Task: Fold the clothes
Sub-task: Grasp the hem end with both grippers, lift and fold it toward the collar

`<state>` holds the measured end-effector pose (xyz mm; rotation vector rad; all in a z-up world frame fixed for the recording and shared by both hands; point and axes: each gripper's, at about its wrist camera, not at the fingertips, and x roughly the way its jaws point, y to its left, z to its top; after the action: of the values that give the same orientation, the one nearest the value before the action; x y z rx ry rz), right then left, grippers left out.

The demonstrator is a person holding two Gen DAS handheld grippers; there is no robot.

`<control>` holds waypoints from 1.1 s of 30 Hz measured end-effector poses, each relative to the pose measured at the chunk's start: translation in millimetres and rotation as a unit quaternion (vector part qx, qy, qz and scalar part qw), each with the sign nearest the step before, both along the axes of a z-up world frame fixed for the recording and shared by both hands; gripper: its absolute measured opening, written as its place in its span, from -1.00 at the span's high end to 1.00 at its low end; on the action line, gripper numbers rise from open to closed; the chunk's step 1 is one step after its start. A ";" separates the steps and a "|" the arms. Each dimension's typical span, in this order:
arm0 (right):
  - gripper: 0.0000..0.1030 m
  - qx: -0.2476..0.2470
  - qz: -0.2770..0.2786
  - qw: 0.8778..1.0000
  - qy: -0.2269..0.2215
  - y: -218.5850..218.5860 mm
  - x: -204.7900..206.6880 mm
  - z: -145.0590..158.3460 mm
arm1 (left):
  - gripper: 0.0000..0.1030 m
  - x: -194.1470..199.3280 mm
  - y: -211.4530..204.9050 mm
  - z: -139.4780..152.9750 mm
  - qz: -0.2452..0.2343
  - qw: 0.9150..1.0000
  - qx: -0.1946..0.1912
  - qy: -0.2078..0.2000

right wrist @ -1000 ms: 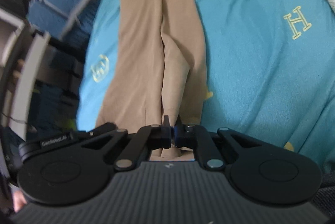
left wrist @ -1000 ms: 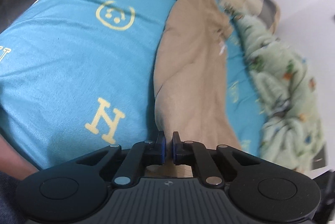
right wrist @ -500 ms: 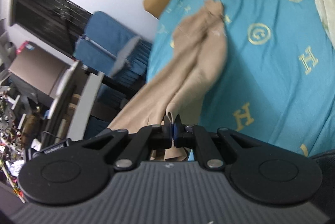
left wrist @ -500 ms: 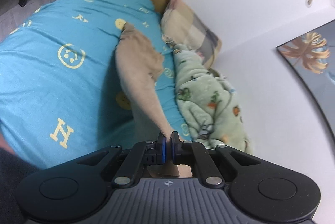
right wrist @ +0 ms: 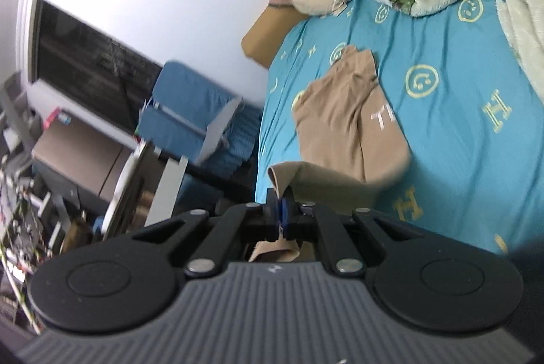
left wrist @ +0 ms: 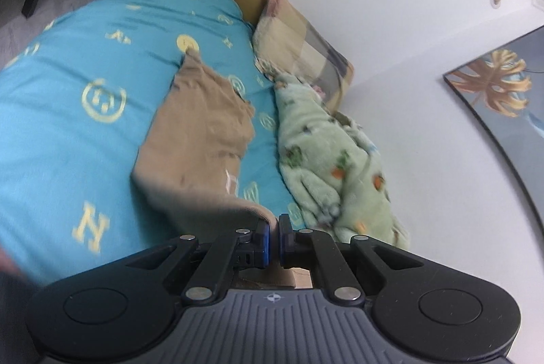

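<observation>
A tan garment (left wrist: 200, 133) lies lengthwise on the turquoise bed sheet (left wrist: 68, 126); its near end is lifted and curls over toward the far end. It also shows in the right wrist view (right wrist: 343, 129) with white lettering on it. My left gripper (left wrist: 274, 236) is shut on one near corner of the garment. My right gripper (right wrist: 281, 211) is shut on the other near corner, with cloth bunched between the pads.
A pale green fleece blanket (left wrist: 326, 156) lies heaped along the wall side of the bed, with a checked pillow (left wrist: 299, 41) behind it. Blue chairs (right wrist: 200, 122) and cluttered shelves stand off the bed's other side. A framed picture (left wrist: 503, 92) hangs on the wall.
Both grippers have lifted the near end of the tan garment off the sheet and carried it forward over the rest. The garment now looks folded shorter.
</observation>
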<state>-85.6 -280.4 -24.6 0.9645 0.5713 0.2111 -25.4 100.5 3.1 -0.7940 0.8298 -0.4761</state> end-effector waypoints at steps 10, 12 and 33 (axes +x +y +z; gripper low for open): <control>0.90 -0.125 -0.029 0.992 -0.007 8.4 142.2 -40.2 | 0.89 146.2 -51.5 -49.4 0.008 0.989 0.129 -0.065; 0.90 -0.162 -0.028 0.986 -0.014 10.6 166.1 -54.2 | 0.89 171.5 -60.8 -69.0 0.007 0.984 0.161 -0.071; -0.52 -0.188 -0.027 0.982 0.019 -2.3 212.9 -109.4 | -0.12 215.8 -60.9 -133.6 -0.010 0.978 0.206 -0.031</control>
<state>127.3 -282.6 -134.0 0.6169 0.5939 0.0326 190.4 39.6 -130.6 -0.3873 0.8433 -0.3276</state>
